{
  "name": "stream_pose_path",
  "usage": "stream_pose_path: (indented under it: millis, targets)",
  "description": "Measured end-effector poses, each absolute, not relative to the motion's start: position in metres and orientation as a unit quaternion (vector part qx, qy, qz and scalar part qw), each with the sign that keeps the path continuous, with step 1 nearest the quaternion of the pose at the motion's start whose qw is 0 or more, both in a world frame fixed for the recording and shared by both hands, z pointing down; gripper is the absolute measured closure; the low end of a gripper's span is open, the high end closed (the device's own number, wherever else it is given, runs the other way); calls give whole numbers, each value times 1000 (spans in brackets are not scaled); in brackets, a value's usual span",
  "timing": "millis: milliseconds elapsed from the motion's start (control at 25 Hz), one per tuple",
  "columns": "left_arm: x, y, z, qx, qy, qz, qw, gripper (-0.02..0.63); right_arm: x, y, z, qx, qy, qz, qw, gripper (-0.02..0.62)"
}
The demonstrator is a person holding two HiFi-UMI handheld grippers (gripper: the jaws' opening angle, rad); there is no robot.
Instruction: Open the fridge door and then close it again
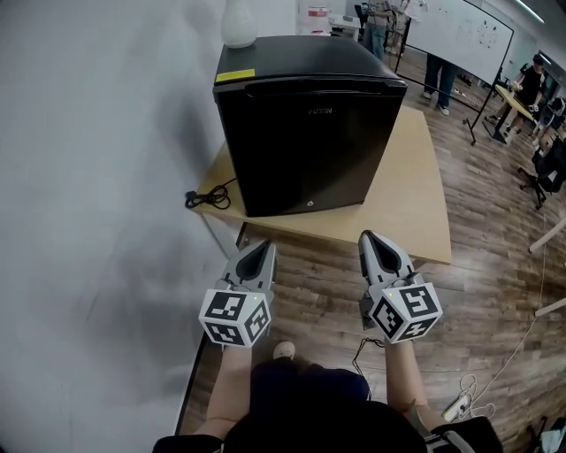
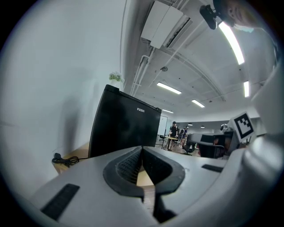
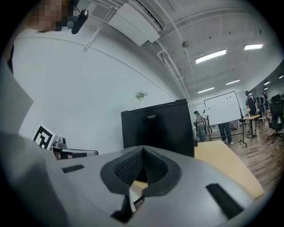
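A black mini fridge (image 1: 305, 146) stands on a low, light wooden table (image 1: 416, 186) beside the white wall on the left, far of both grippers. Its door is shut and sits flush with the cabinet. The door front is plain, glossy black, with small pale brand lettering near the top and a tiny light mark low down at its middle. A yellow sticker (image 1: 234, 76) lies on the top's near-left corner, and a white vase (image 1: 238, 22) stands at the far left of the top. A coiled black cable (image 1: 208, 196) lies on the table just left of the fridge. The left gripper (image 1: 259, 257) and the right gripper (image 1: 376, 248) are side by side at the table's near edge, pointing at the door and apart from it. Each has its jaws pressed together with nothing between them.
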State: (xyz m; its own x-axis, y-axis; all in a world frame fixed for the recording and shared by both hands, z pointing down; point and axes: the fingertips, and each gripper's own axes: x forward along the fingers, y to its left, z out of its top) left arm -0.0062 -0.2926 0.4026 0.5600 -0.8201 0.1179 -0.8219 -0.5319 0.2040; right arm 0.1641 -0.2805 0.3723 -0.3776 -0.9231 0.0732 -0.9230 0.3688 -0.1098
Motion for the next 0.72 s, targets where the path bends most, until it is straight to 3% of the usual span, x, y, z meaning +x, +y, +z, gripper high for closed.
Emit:
stream_pose_path:
  millis: [720]
  targets:
    - [-5,-297,394,877,-468,-3,107,600,160,-283,372,-564,824,-58,-2,606]
